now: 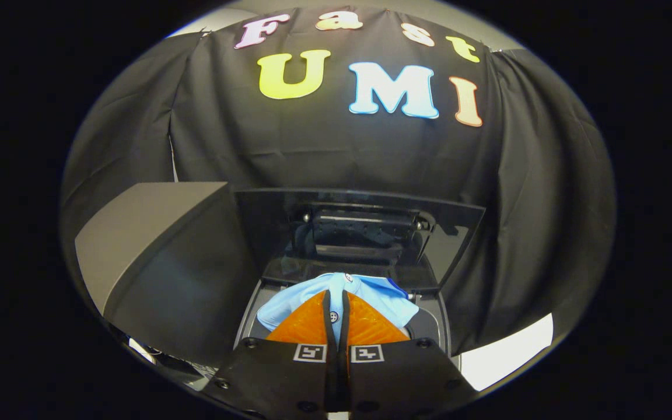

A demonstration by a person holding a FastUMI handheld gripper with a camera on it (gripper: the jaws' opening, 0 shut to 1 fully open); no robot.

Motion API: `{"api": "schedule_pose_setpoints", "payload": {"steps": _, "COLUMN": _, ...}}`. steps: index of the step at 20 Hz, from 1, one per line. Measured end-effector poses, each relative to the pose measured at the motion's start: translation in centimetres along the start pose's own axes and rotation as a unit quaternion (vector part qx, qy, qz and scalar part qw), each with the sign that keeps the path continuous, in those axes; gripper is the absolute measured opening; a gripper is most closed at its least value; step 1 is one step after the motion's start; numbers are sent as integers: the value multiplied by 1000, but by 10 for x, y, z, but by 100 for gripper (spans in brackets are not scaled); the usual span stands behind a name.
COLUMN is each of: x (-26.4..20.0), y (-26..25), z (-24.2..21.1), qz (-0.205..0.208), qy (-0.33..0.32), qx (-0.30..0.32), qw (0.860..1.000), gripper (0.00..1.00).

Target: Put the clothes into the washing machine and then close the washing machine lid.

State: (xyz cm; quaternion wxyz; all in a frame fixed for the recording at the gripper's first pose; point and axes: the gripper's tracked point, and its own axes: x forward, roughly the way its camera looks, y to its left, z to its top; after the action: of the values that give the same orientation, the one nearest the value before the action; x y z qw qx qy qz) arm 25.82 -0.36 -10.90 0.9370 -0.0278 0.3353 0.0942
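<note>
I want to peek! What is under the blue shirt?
The blue shirt, pinched between the gripper fingers, hangs over the washing machine's open top. Only bits of the rim show beside it. The shirt and fingers cover the drum, so what's inside can't be seen.

You see a light-blue buttoned shirt (336, 291) bunched over the washing machine (435, 318) opening, dark lid (359, 233) raised upright behind it.

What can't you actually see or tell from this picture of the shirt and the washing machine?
- Light blue shirt: its lower part is hidden behind the gripper fingers, which pinch its button placket.
- Washing machine drum: hidden under the shirt, so whether other clothes lie inside cannot be told.
- Raised lid: dark and glossy, so its hinge details are hard to make out.
- Grey panel beside the opening: its lower end is cut off at the picture's edge.
</note>
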Motion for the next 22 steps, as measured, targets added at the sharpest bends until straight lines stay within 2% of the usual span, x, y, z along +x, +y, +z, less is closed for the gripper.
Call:
{"api": "schedule_pose_setpoints", "payload": {"steps": 12, "x": 34, "y": -9, "z": -53, "qz": -6, "qy": 75, "qx": 35, "qw": 997, "gripper": 2}}
{"api": "schedule_pose_setpoints", "payload": {"steps": 17, "x": 35, "y": -4, "z": -84, "qz": 7, "qy": 109, "qx": 49, "qw": 993, "gripper": 4}}
{"api": "schedule_pose_setpoints", "payload": {"steps": 19, "x": 33, "y": 3, "z": -94, "qz": 26, "qy": 121, "qx": 51, "qw": 991, "gripper": 15}}
{"api": "schedule_pose_setpoints", "payload": {"steps": 22, "x": 28, "y": -1, "z": -98, "qz": 13, "qy": 122, "qx": 40, "qw": 992, "gripper": 65}}
